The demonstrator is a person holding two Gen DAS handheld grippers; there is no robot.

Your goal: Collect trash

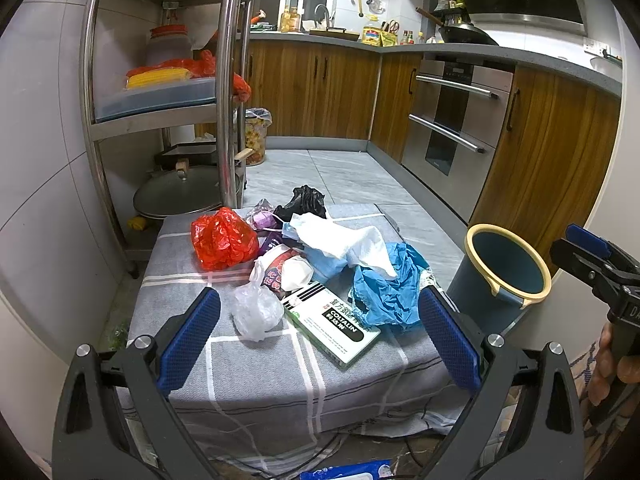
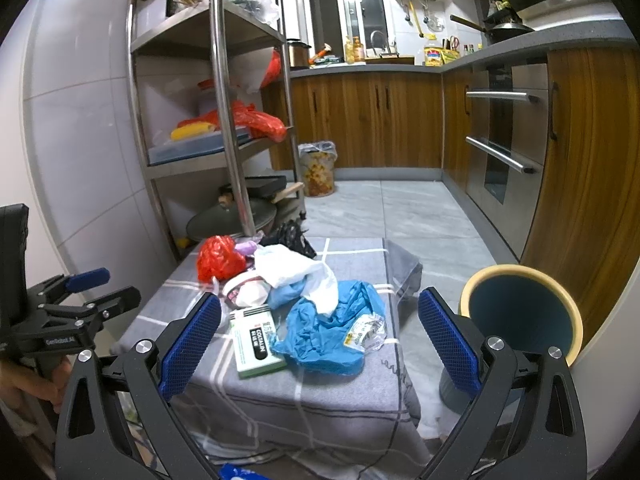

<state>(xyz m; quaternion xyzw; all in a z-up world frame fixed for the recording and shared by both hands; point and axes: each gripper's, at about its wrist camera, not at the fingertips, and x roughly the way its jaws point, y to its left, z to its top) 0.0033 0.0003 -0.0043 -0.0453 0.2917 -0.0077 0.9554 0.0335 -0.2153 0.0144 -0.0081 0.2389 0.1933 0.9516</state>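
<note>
A pile of trash lies on a low stool with a grey checked cloth [image 1: 260,376] [image 2: 340,384]: a red bag [image 1: 222,238] [image 2: 218,258], a clear bag [image 1: 256,310], a green and white medicine box [image 1: 332,324] [image 2: 254,340], a blue crumpled bag [image 1: 390,288] [image 2: 332,332], white tissue [image 1: 344,238] [image 2: 296,270] and a black bag [image 1: 306,200] [image 2: 290,236]. A blue bin with a cream rim [image 1: 504,268] [image 2: 520,316] stands on the floor to the right of the stool. My left gripper [image 1: 320,328] is open and empty in front of the pile. My right gripper [image 2: 320,332] is open and empty too.
A steel shelf rack [image 1: 228,80] [image 2: 224,92] with pans and food stands behind the stool on the left. A flowered waste bin [image 1: 256,136] [image 2: 318,168] stands on the tiled floor. Wooden cabinets and an oven [image 1: 452,116] line the back and right. Cables lie under the stool.
</note>
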